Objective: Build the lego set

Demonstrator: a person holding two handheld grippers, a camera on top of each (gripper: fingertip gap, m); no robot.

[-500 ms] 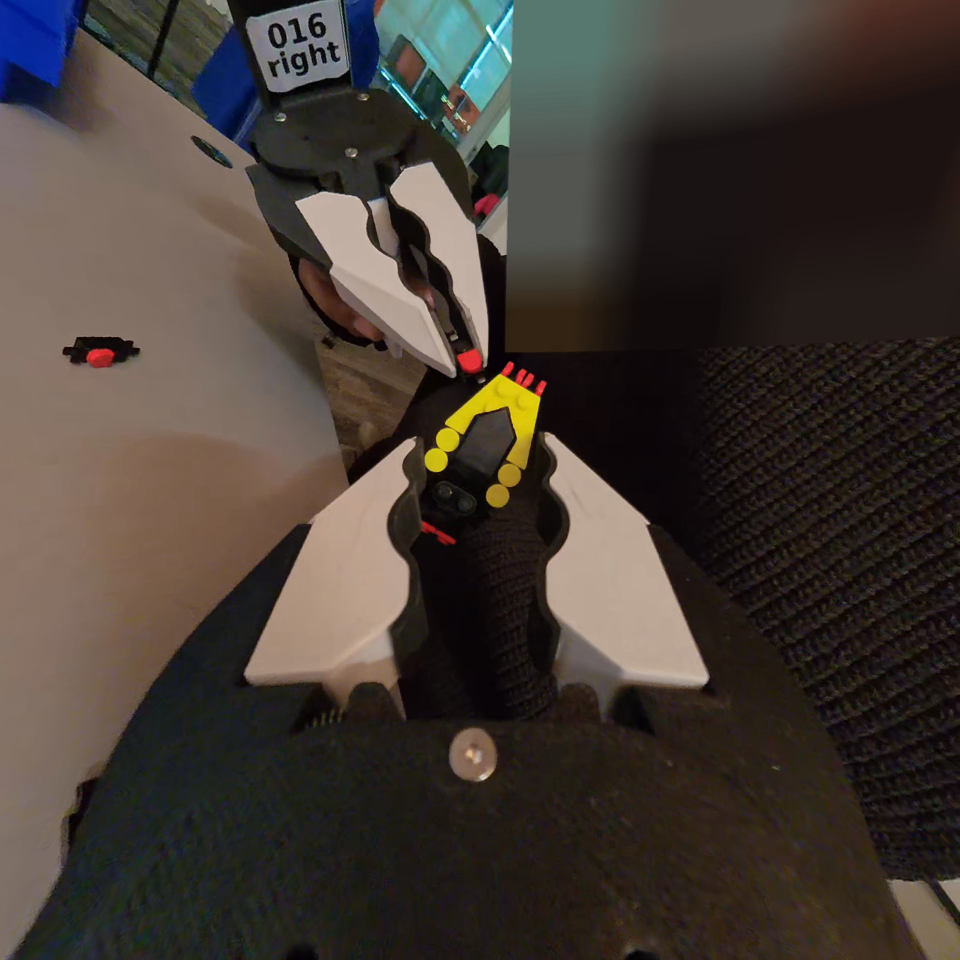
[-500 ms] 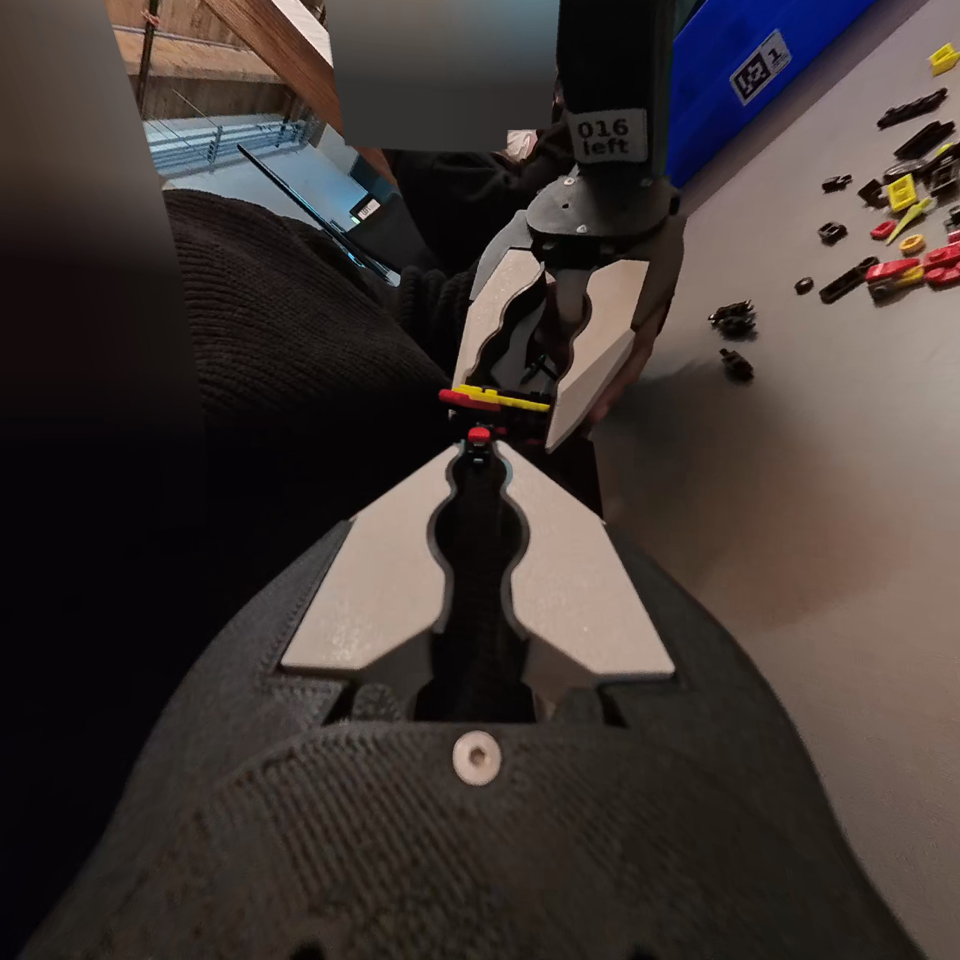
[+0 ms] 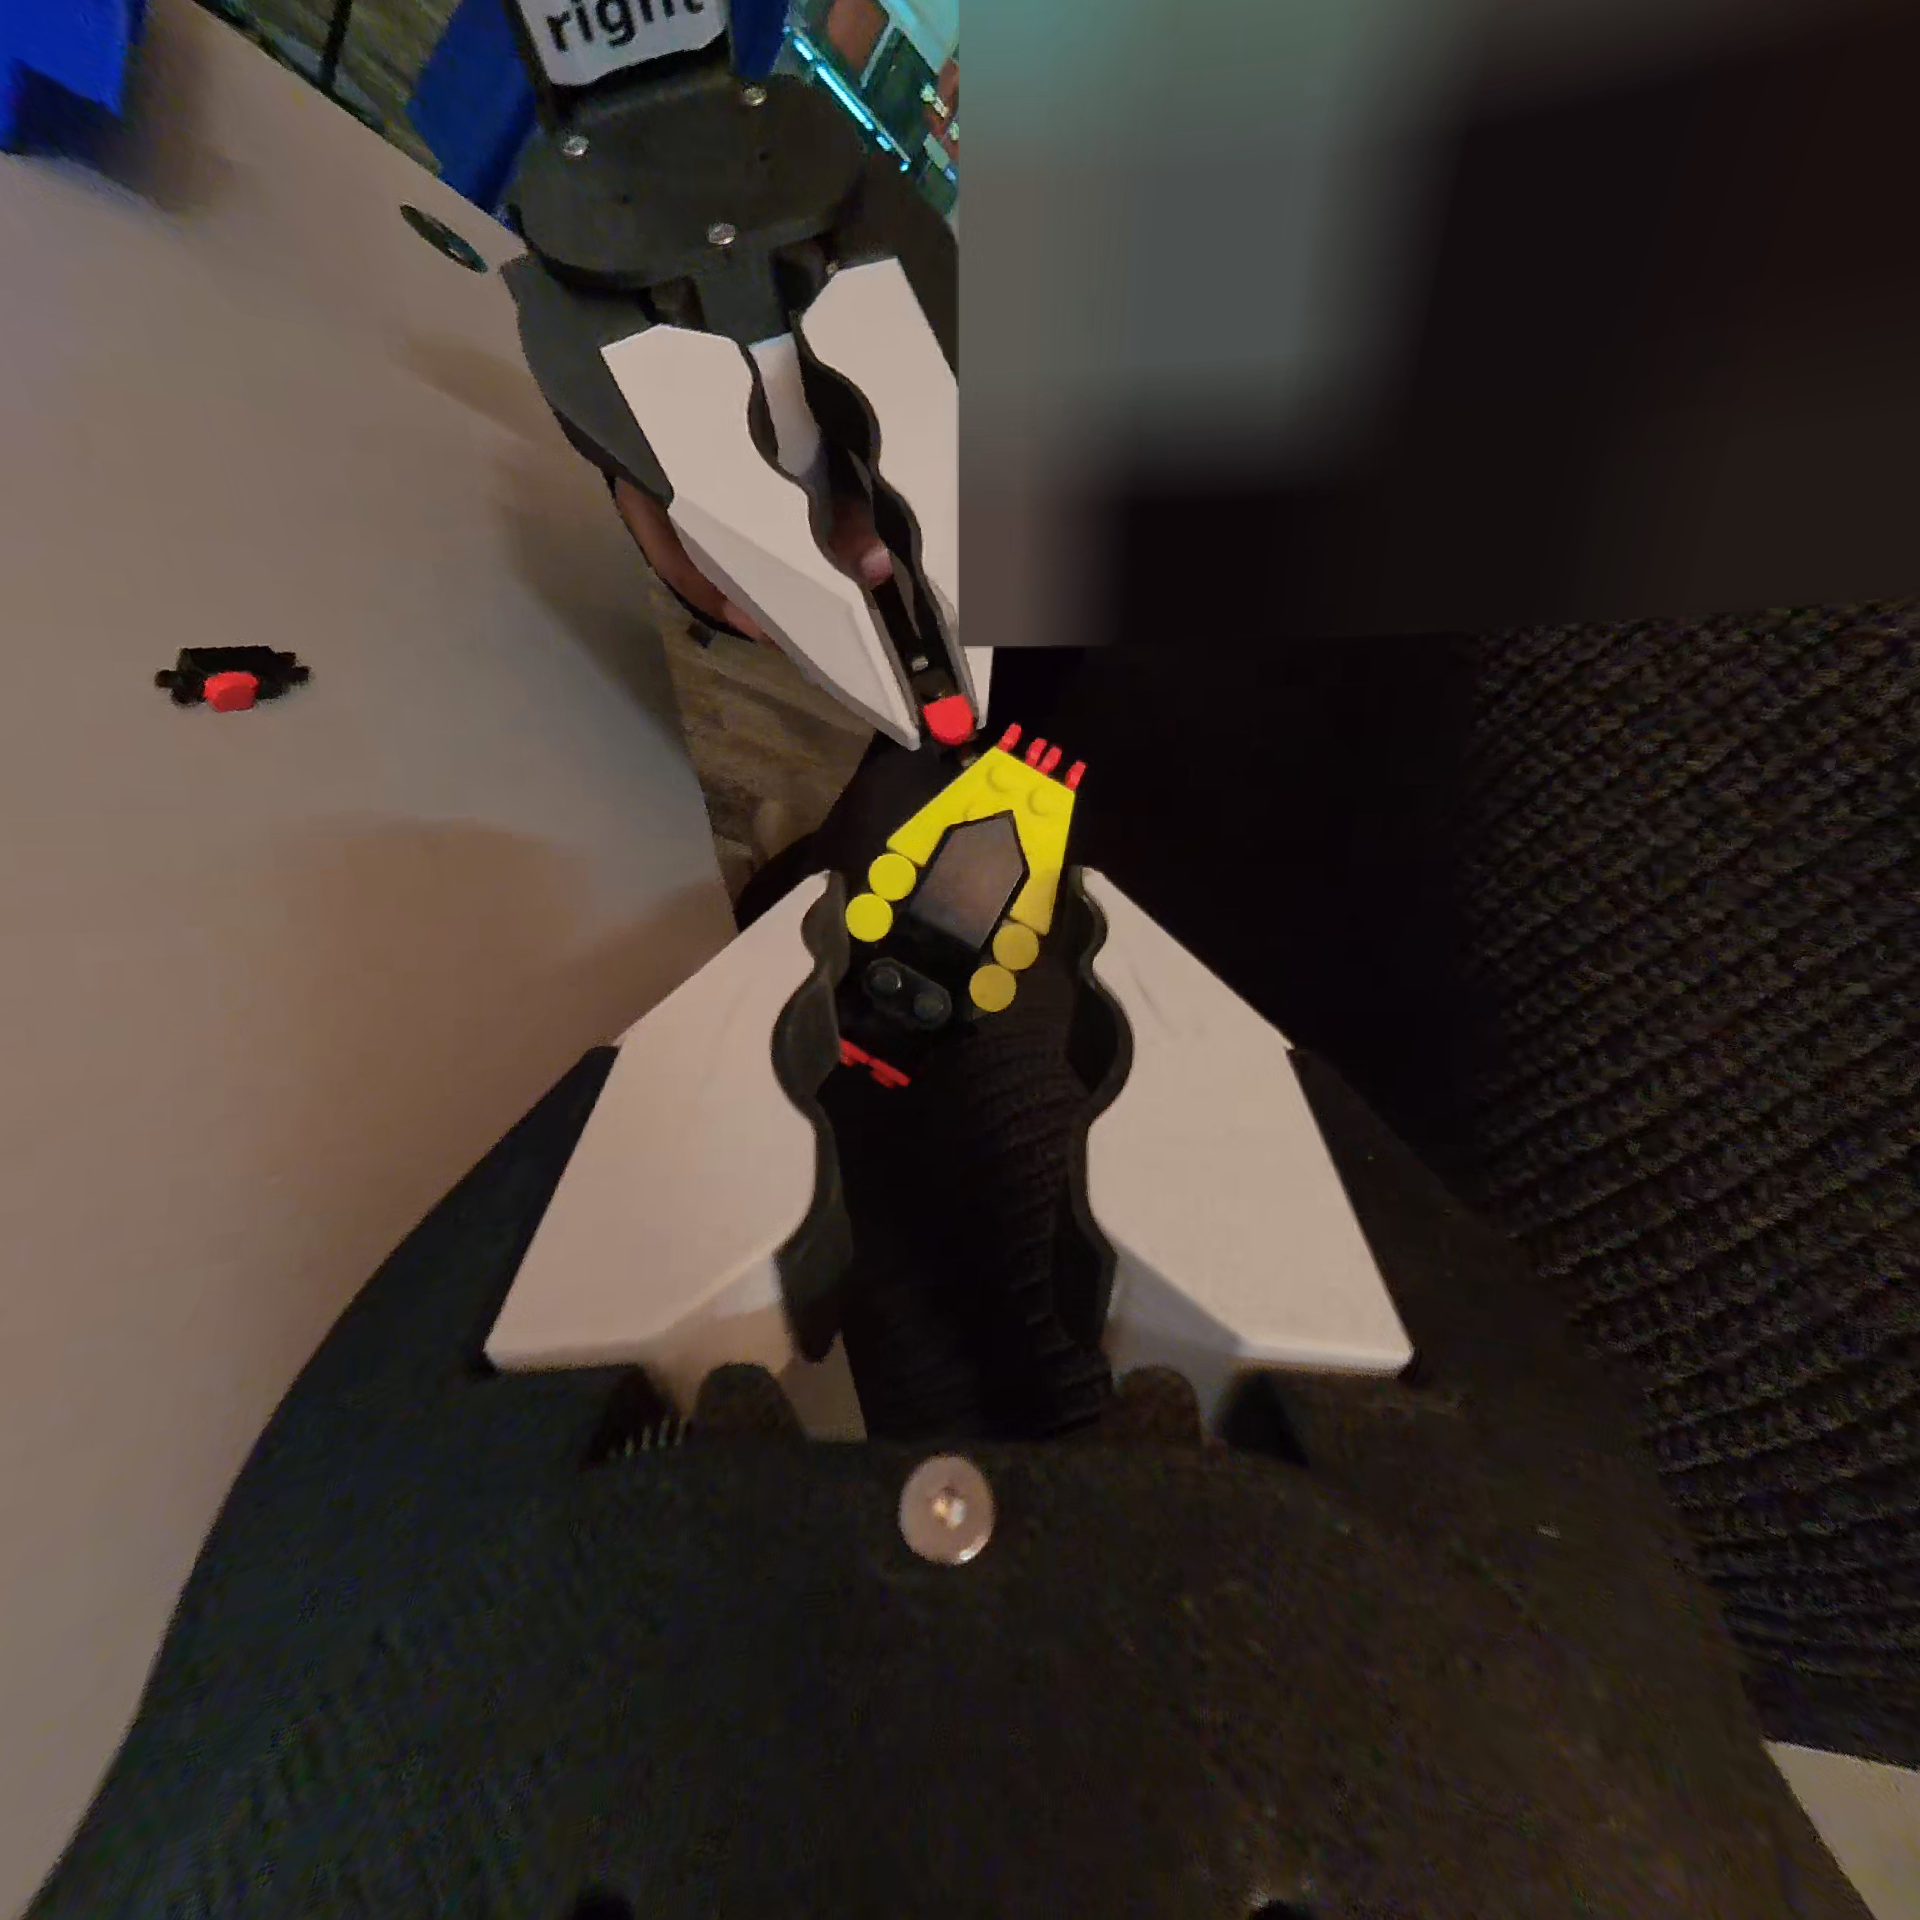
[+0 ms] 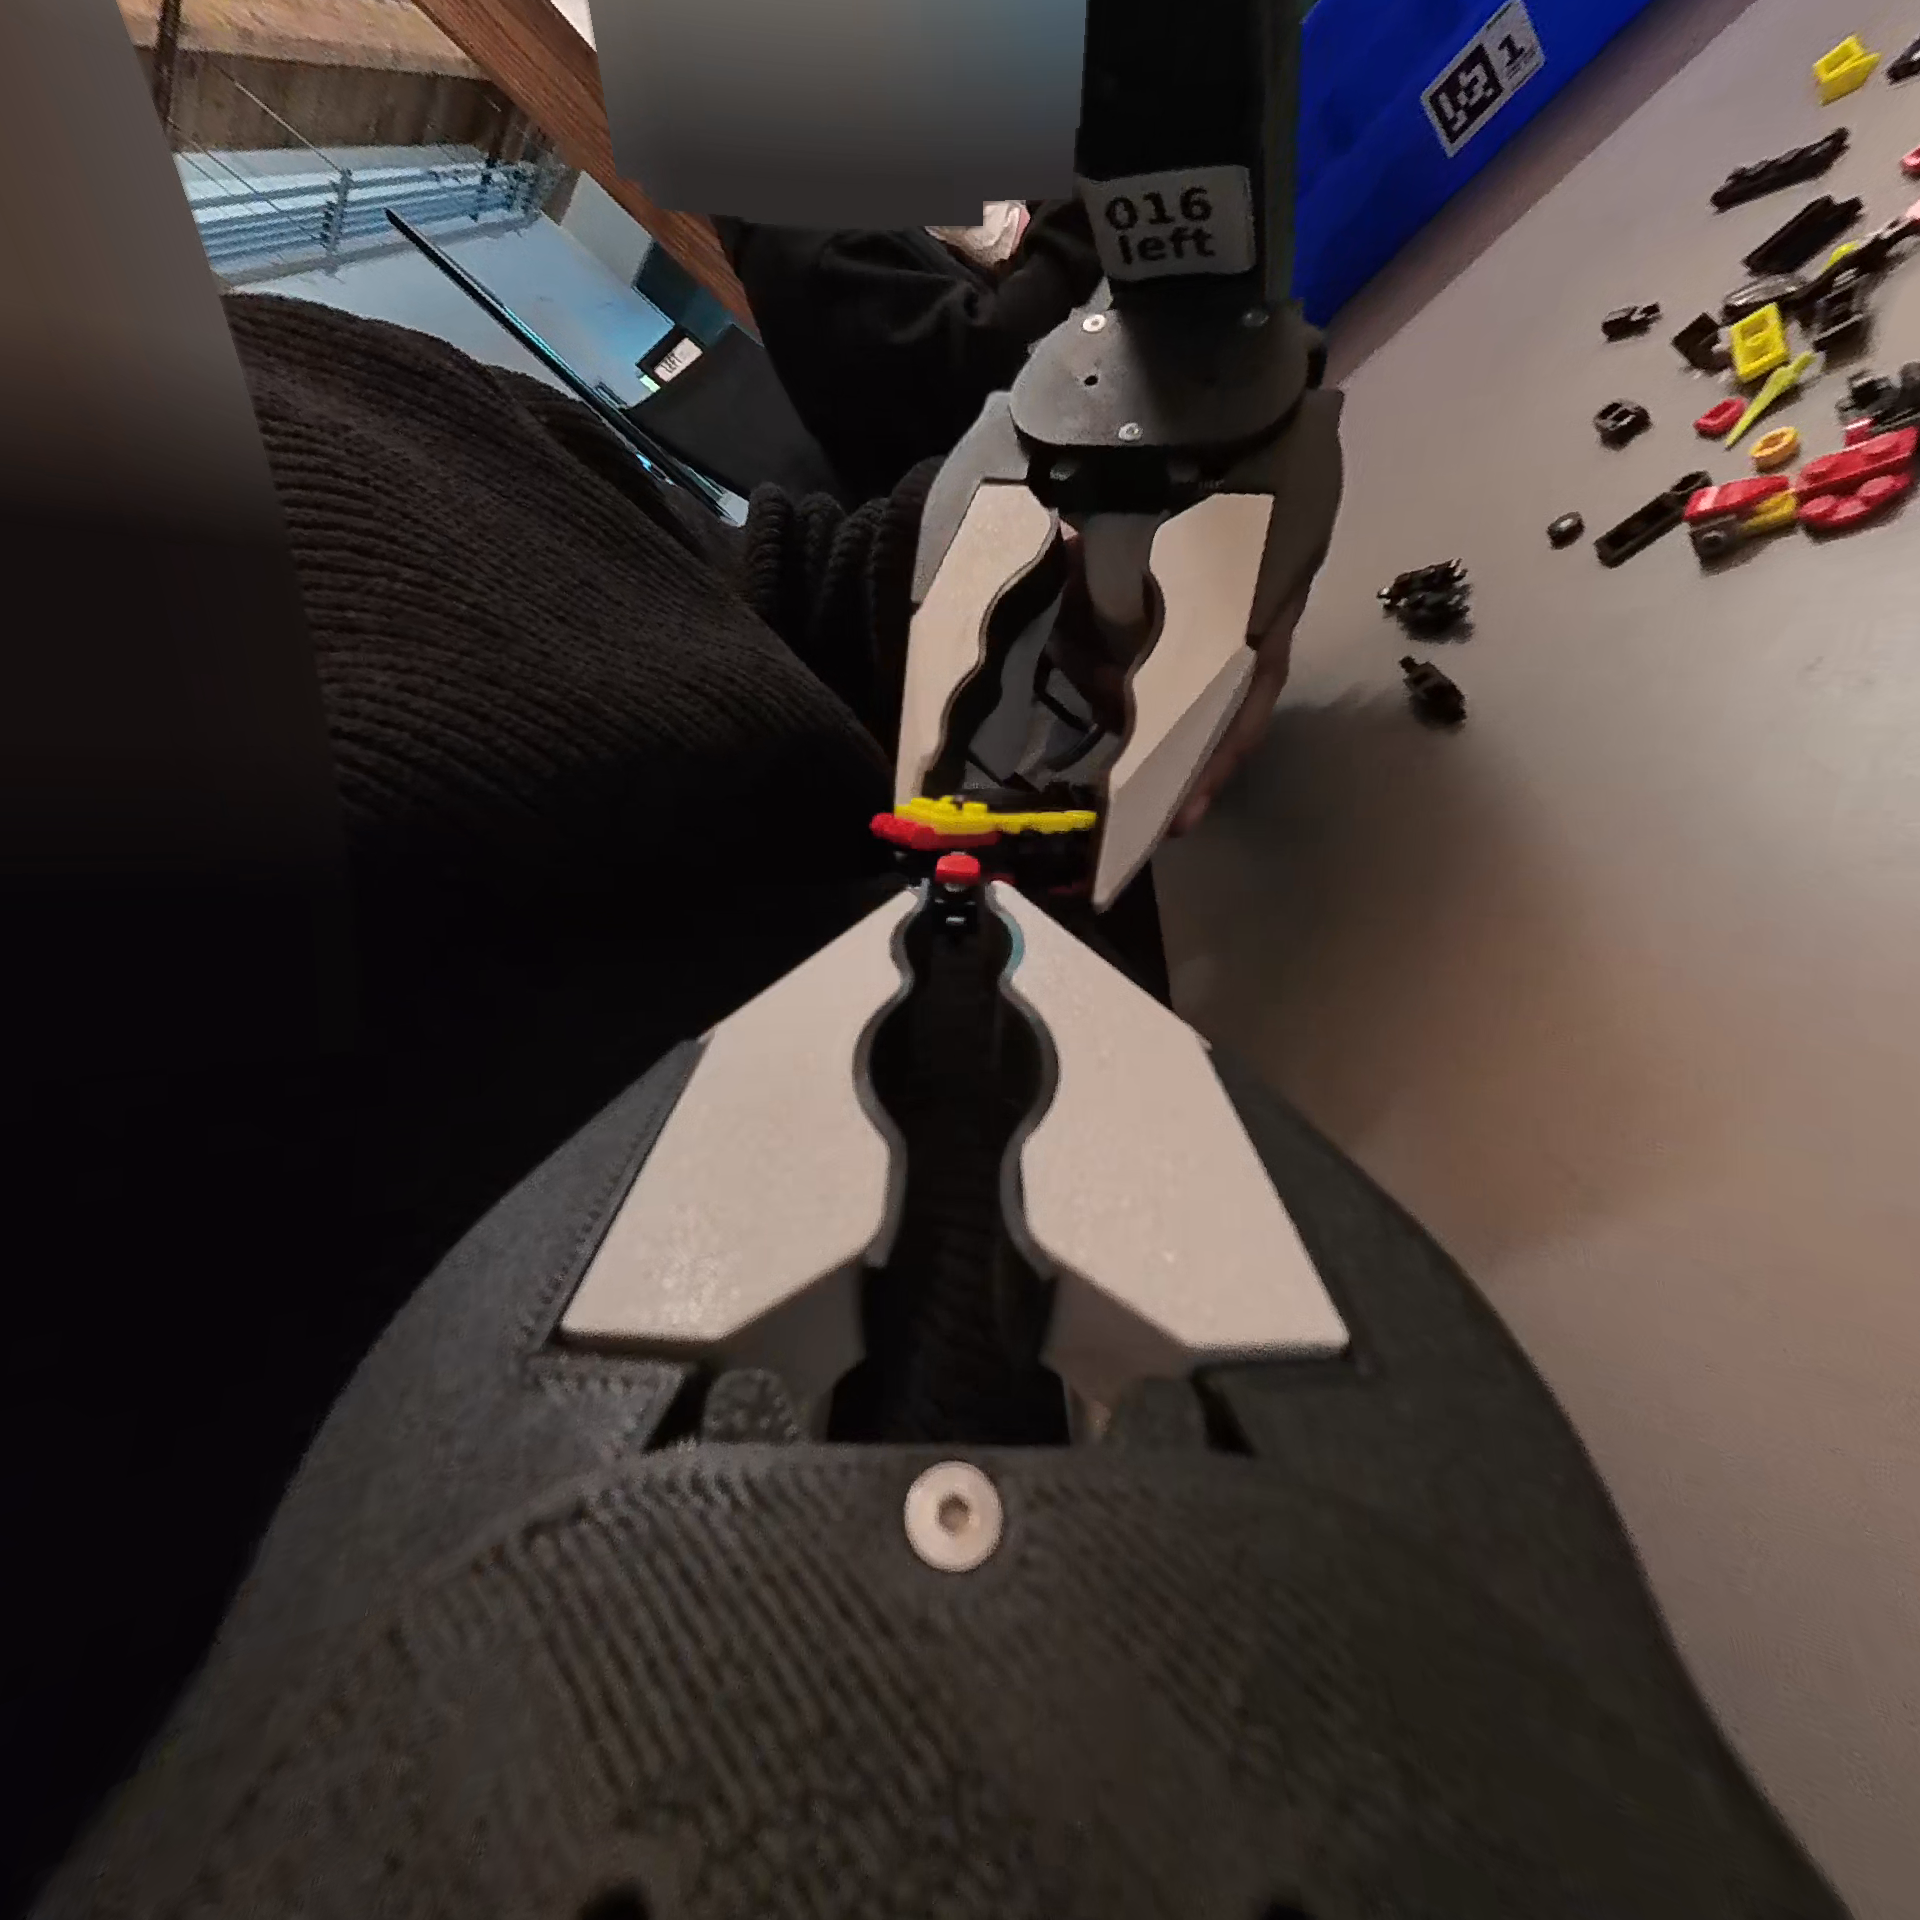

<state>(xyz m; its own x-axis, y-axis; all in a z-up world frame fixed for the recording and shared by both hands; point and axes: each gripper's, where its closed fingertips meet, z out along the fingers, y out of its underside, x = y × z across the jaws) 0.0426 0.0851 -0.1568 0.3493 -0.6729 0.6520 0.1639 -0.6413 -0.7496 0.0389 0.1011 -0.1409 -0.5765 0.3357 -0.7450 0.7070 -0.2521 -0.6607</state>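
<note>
The left gripper (image 3: 961,914) is clamping a yellow-and-black brick model (image 3: 966,883) between its pads, the model's red-tipped end projecting beyond the fingertips. The right gripper (image 4: 954,896) is pinching a small black piece with a red cap (image 4: 954,871), its cap lying just beside that red-tipped end. Away from the model, a black-and-red piece (image 3: 231,681) is lying on the grey table (image 3: 260,987).

The far brick pile (image 4: 1808,416) beside the left gripper (image 4: 997,831) runs off the picture's edge, and its bits are too small to tell apart. The right gripper (image 3: 940,717) hides most of its little red-tipped piece (image 3: 948,717).
</note>
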